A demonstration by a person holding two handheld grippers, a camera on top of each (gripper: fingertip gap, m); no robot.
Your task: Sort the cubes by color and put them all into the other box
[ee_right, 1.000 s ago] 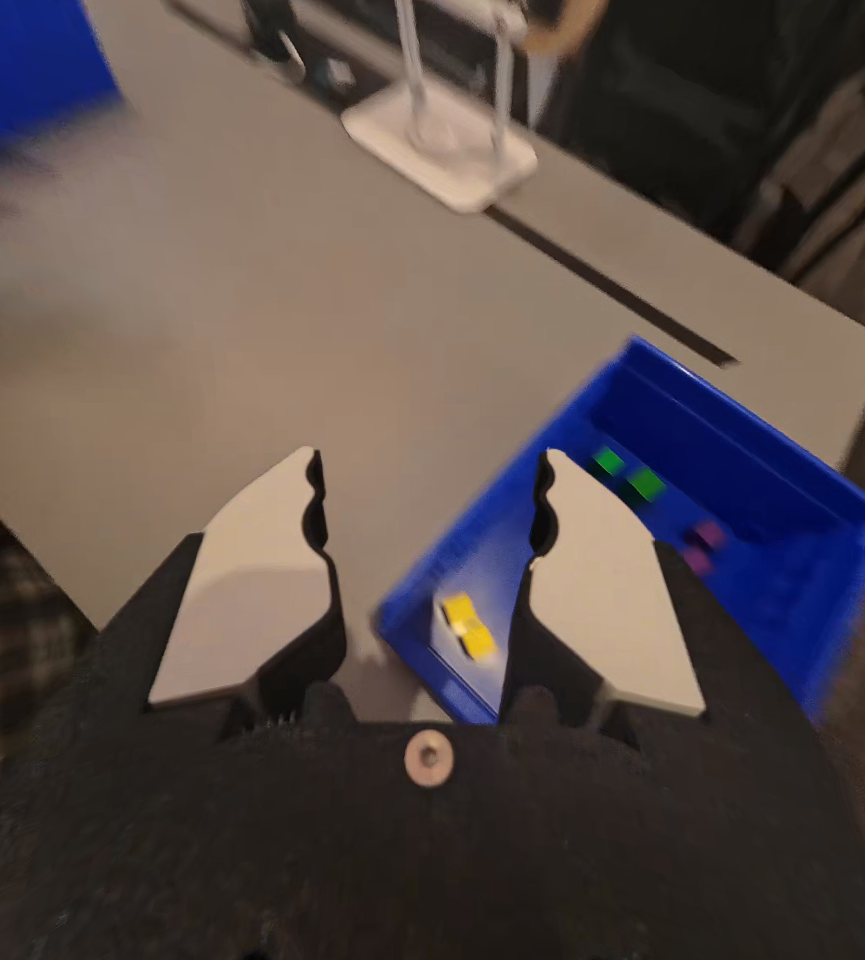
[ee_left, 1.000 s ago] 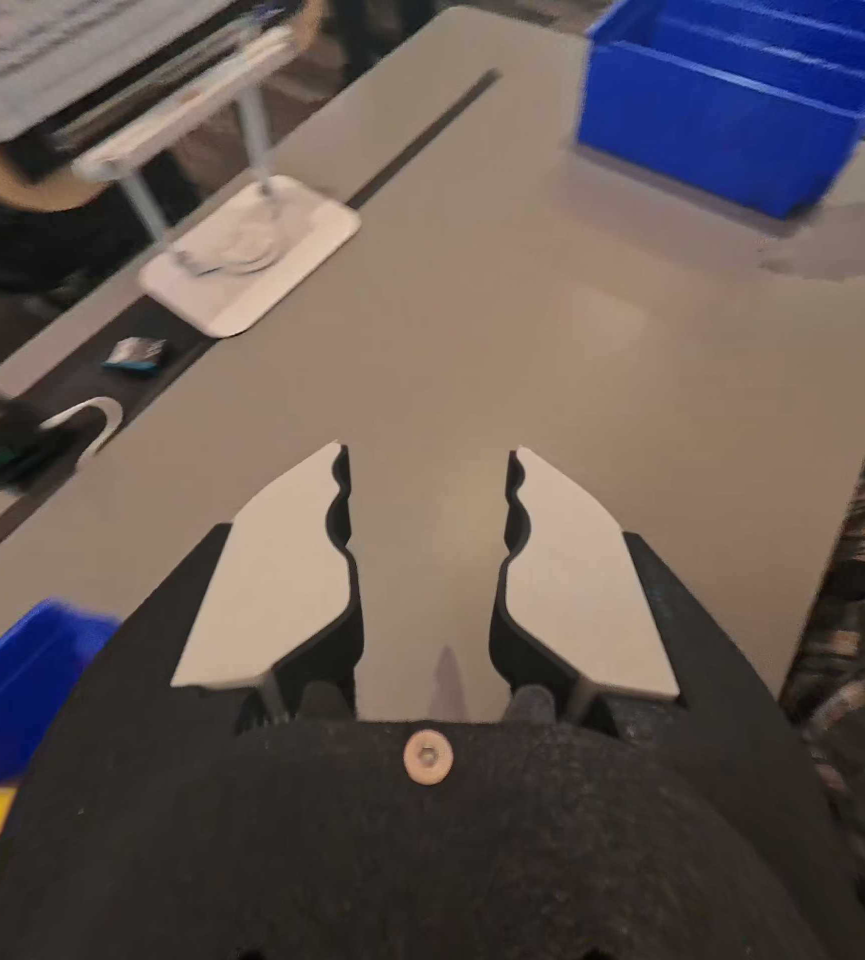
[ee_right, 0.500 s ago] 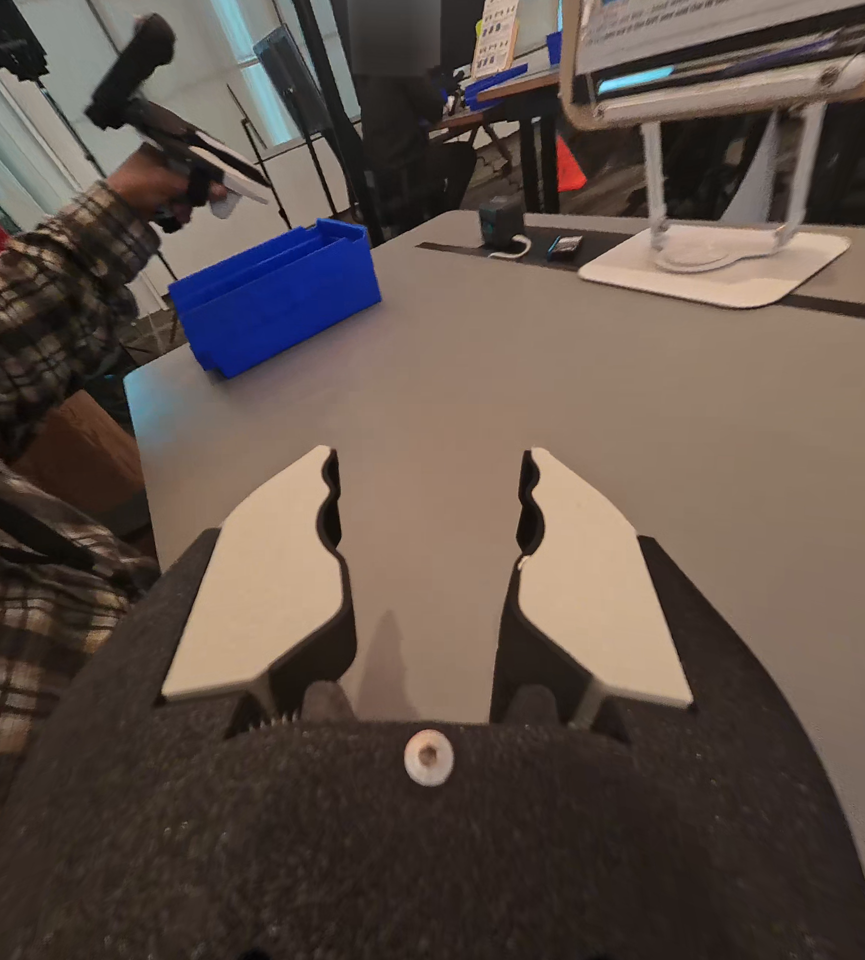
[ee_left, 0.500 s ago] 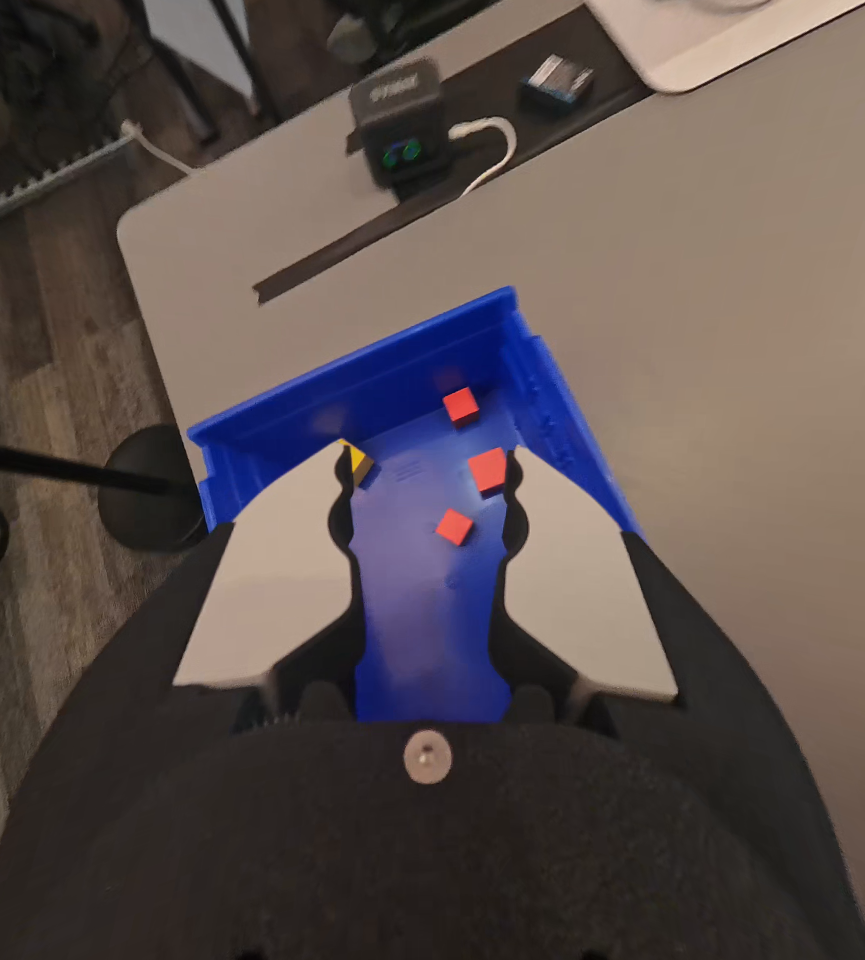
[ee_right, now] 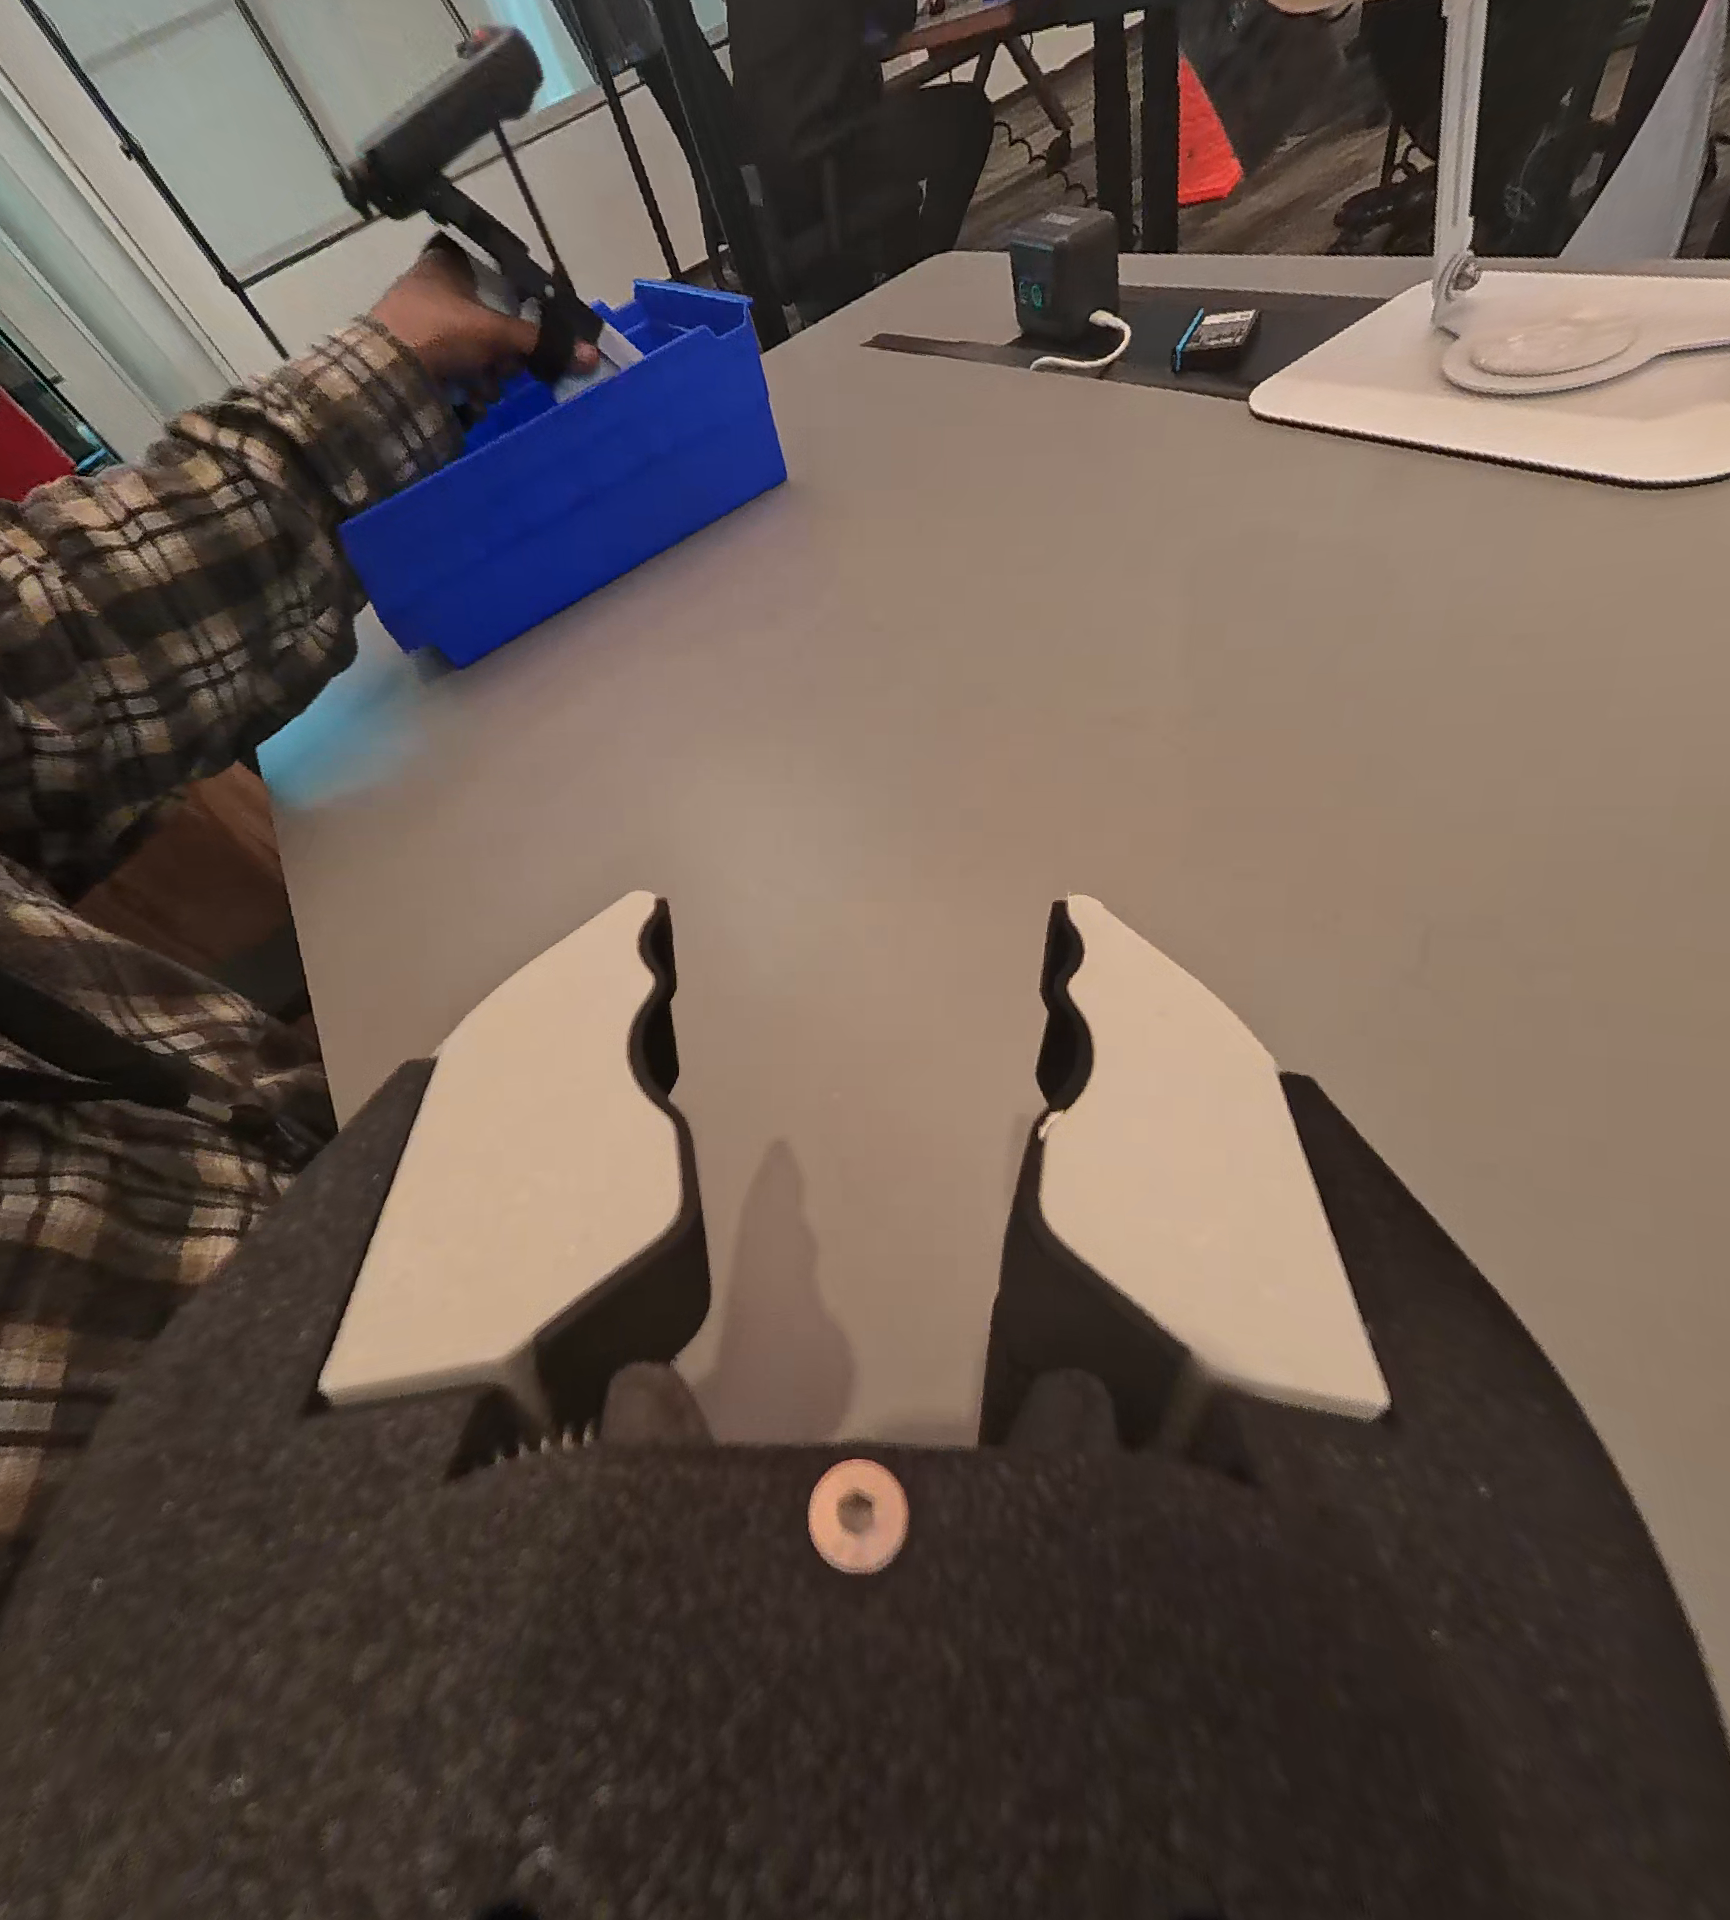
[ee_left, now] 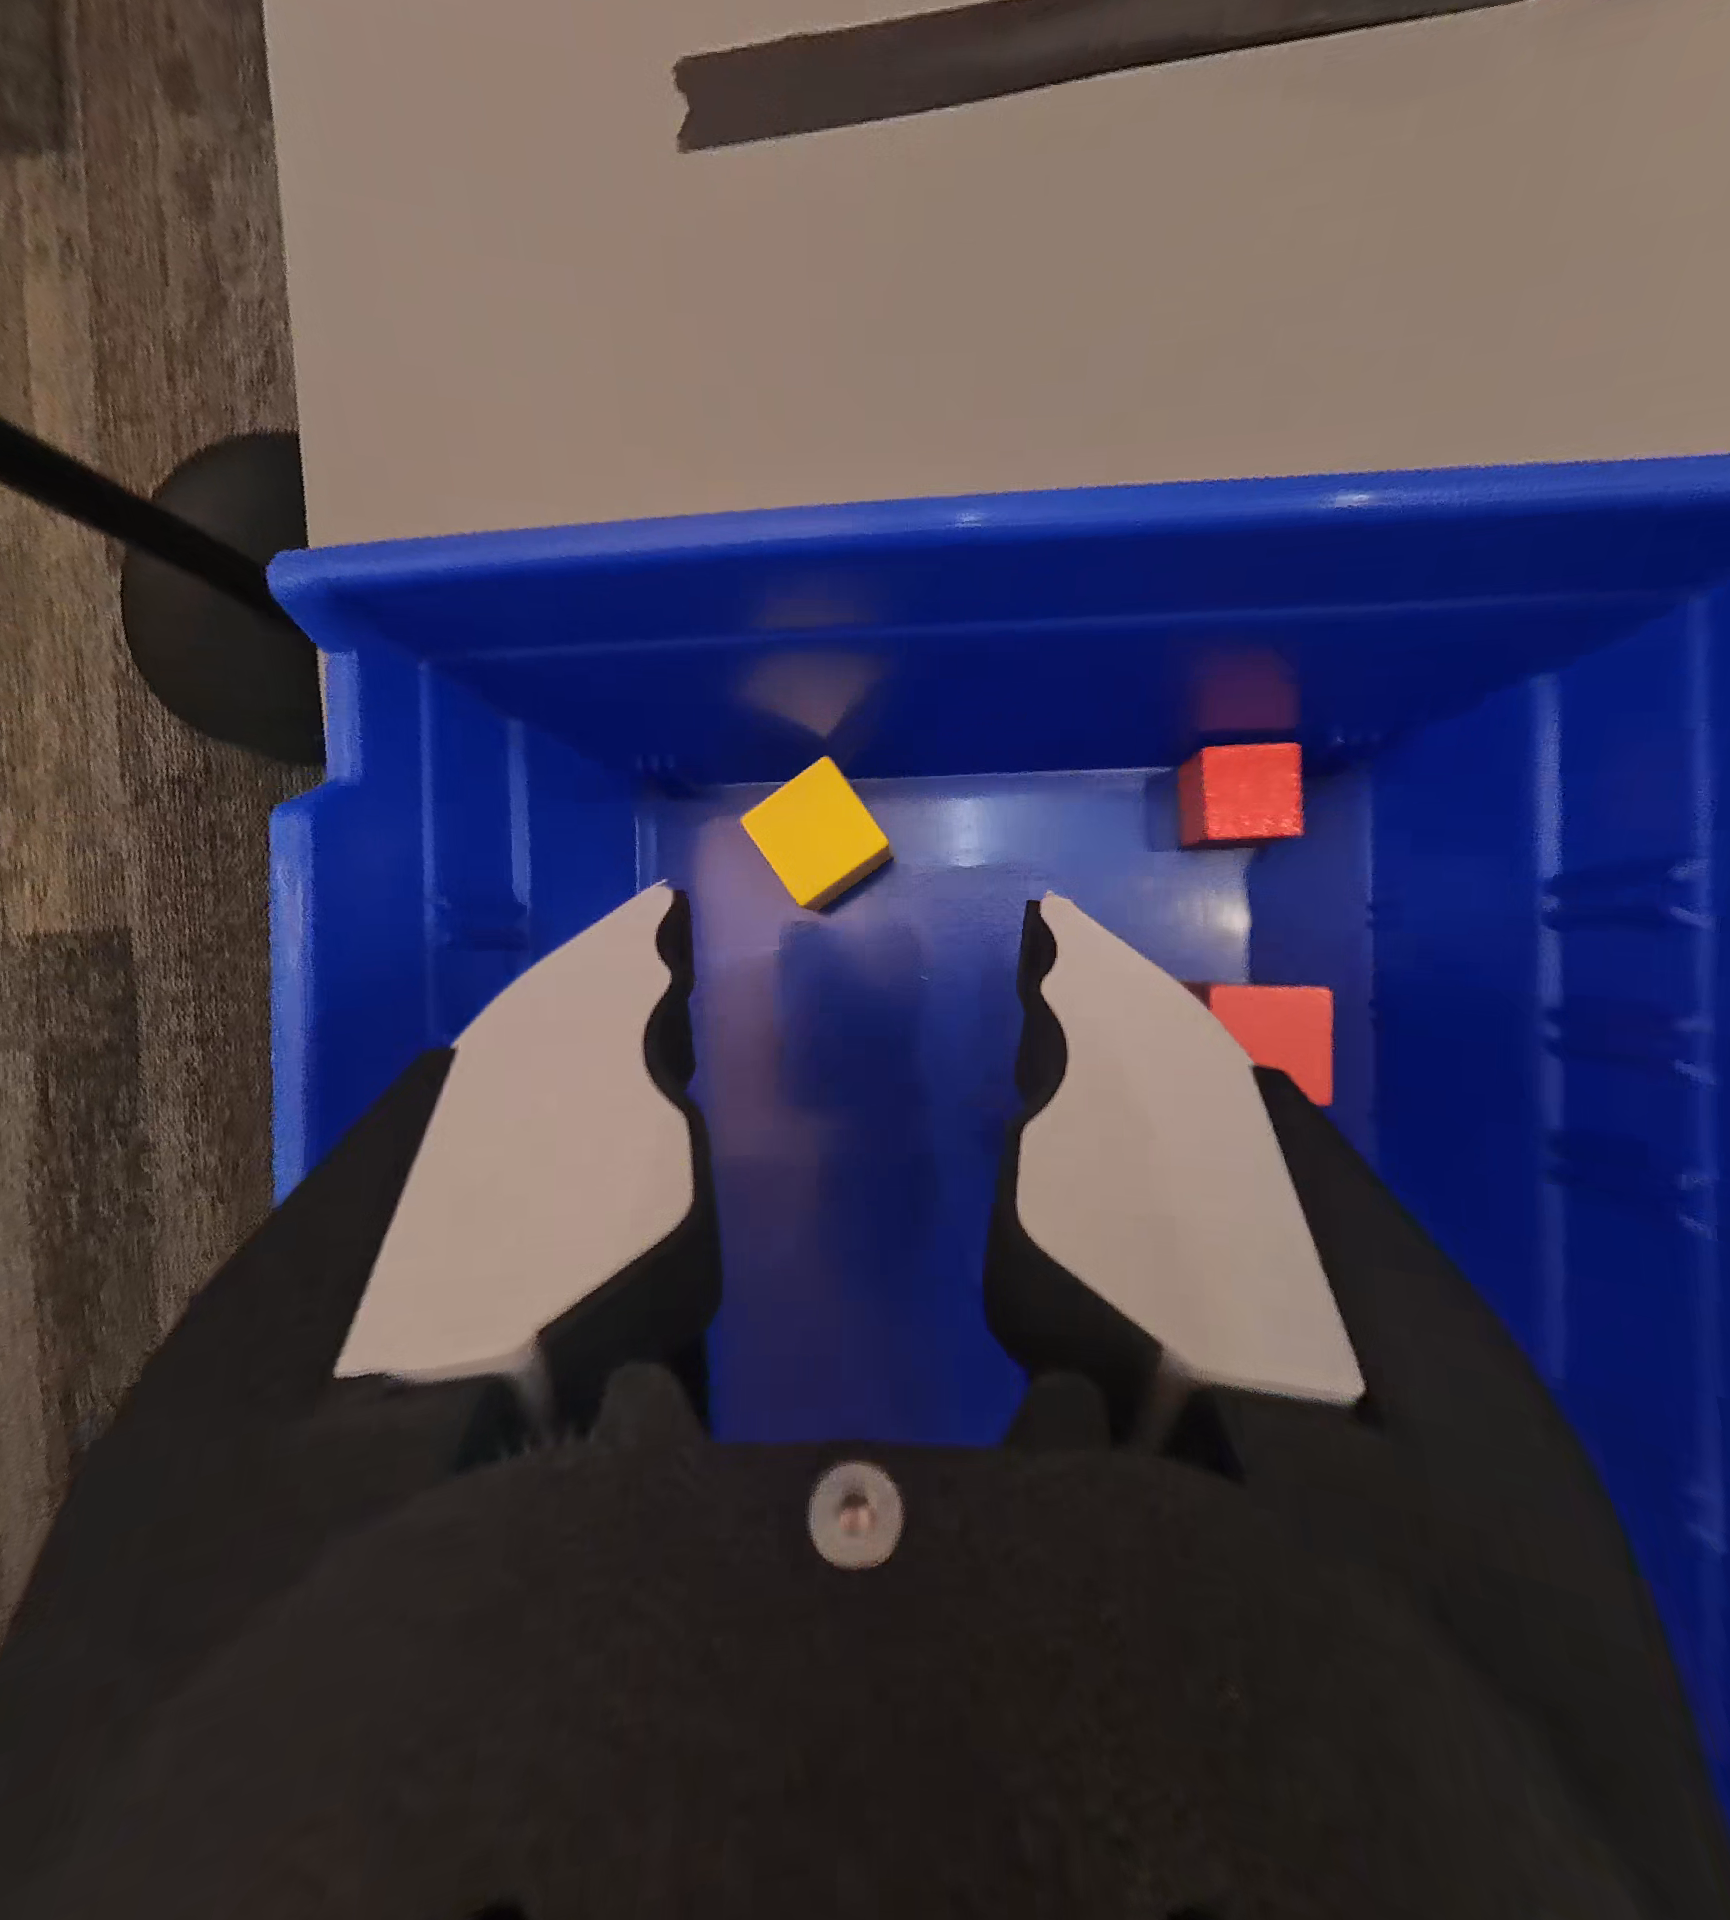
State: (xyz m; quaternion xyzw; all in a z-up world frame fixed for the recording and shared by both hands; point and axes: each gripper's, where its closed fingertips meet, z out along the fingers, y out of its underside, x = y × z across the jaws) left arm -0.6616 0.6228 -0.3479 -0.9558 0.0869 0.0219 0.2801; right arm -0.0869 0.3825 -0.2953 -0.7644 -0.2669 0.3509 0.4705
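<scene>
Hovering inside the blue box (ee_left: 996, 551), the left tool (ee_left: 853, 906) gapes wide and empty near the yellow cube (ee_left: 815, 831).

Cubes (ee_left: 815, 831) in box (ee_left: 944, 551) on table (ee_left: 944, 312)

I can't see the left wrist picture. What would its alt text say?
The open left gripper reaches into a blue box holding a yellow cube just ahead of its fingers and two red cubes to the right. The box sits at a grey table's edge.

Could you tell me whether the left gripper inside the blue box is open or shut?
Open: the left gripper shows a wide, empty gap, short of the small yellow cube in the blue plastic box.
</scene>
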